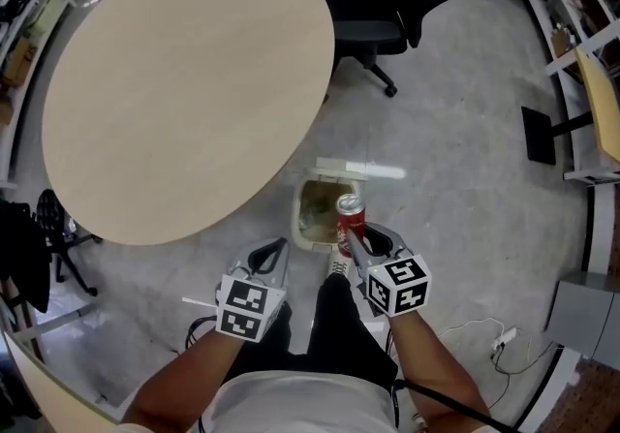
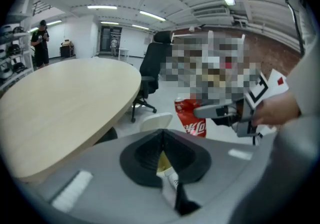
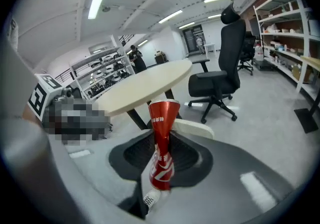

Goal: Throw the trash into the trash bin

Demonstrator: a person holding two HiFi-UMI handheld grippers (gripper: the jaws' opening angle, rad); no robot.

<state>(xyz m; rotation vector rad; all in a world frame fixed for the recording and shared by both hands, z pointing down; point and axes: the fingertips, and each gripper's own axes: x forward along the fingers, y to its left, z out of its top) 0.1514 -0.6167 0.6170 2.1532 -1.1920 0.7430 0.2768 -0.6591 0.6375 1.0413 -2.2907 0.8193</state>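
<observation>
The can (image 1: 350,218), red w/ white lettering, stands upright, pinched at its lower half by the right gripper (image 1: 354,239). In the right gripper view the jaws press on both sides of it and its waist looks squeezed in. From the head view it sits over the right part of the trash bin (image 1: 296,218), above the opening, clear of the rim.

The bin is a small pale one on the floor, just near of the round table (image 1: 184,82)'s edge. Its white lid stands up at the far side, and there's already some rubbish inside.

Left gripper (image 1: 276,252) hovers just left of the bin, a bit nearer the person. Its jaws are pressed together w/ nothing clearly held. A yellowish patch shows low in the slit in the left gripper view; can't tell what it is. A shoe (image 1: 339,266) is just near of the bin, and a black office chair (image 1: 363,19) is far right, well apart.

Step in hand, as I read it: carry is about done and the can is at the drop point. Next move prob. needs the can centred a bit more to the left over the opening, maybe lower, then the right jaws spread to let go. Risk is it clips the right rim and bounces onto the floor. Left gripper has no job here, just keep it clear.
</observation>
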